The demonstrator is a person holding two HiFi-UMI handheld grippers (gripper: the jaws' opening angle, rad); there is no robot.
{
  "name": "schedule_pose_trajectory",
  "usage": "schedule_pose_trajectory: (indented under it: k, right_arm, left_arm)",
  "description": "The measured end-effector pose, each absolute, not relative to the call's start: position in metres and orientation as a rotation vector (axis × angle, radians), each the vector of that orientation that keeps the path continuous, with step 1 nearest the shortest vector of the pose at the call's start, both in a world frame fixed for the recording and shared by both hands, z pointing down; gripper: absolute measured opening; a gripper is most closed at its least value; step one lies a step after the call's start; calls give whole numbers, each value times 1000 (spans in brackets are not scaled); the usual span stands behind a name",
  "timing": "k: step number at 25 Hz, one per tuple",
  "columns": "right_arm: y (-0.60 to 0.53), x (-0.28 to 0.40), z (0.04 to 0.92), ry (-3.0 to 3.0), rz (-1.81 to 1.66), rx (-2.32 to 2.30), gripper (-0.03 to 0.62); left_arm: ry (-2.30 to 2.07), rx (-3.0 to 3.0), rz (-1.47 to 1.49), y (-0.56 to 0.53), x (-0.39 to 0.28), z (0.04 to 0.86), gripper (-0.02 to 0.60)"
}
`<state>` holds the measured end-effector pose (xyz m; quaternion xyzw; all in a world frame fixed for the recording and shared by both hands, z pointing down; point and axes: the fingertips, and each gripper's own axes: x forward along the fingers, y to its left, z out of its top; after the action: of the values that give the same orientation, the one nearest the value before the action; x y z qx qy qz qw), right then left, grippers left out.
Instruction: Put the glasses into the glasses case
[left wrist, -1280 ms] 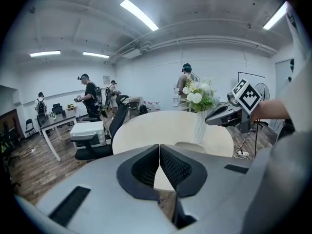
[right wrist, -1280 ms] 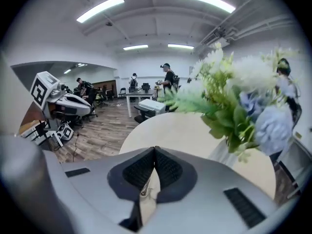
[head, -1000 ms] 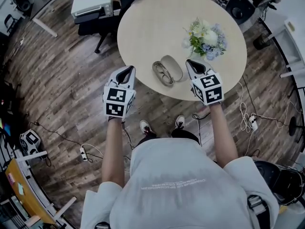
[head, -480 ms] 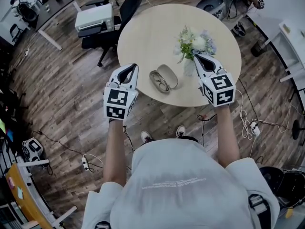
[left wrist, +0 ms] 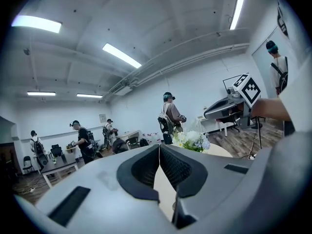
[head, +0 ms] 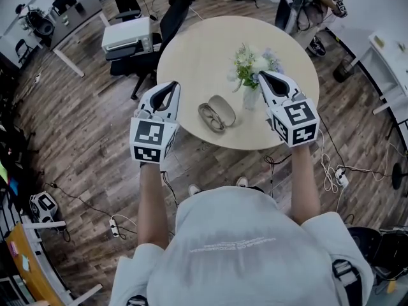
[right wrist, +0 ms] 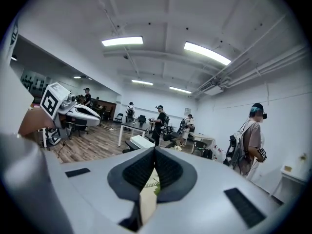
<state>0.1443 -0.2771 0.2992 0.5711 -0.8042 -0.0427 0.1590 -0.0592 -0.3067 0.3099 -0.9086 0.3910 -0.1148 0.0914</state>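
An open beige glasses case [head: 217,113] lies near the front edge of the round table [head: 197,50] in the head view, with the glasses [head: 210,118] lying in its left half. My left gripper [head: 167,92] hovers left of the case, off the table's edge, jaws shut and empty. My right gripper [head: 266,79] is raised to the right of the case, beside the flowers, also shut and empty. Both gripper views look out level across the room; the left gripper [left wrist: 159,147] and right gripper [right wrist: 154,151] show tips touching. The case is not visible in either.
A vase of white and blue flowers [head: 252,64] stands on the table just right of the case, close to my right gripper. An office chair [head: 159,18] and a white box [head: 127,37] sit behind the table. Cables lie on the wood floor. Several people stand around the room.
Both grippers have risen and tilted up, away from the table. The right one moved from the table's front edge up beside the flowers. The case and glasses stay put.
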Motion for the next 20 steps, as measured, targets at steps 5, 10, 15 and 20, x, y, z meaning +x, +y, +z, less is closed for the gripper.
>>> schedule_pose_trajectory:
  k: [5, 10, 15, 20]
  right_arm:
    - [-274, 140, 285, -2327, -153, 1640, 0]
    - [-273, 141, 282, -2313, -173, 1644, 0]
    - [-272, 142, 284, -2294, -175, 1640, 0]
    - [-274, 140, 289, -2295, -161, 1644, 0]
  left_arm:
    - [1152, -2685, -299, -306, -58, 294, 14]
    - [1128, -2669, -274, -304, -55, 282, 14]
    - [1122, -2660, -274, -304, -52, 279, 14]
    - [1109, -2662, -302, -304, -54, 286, 14]
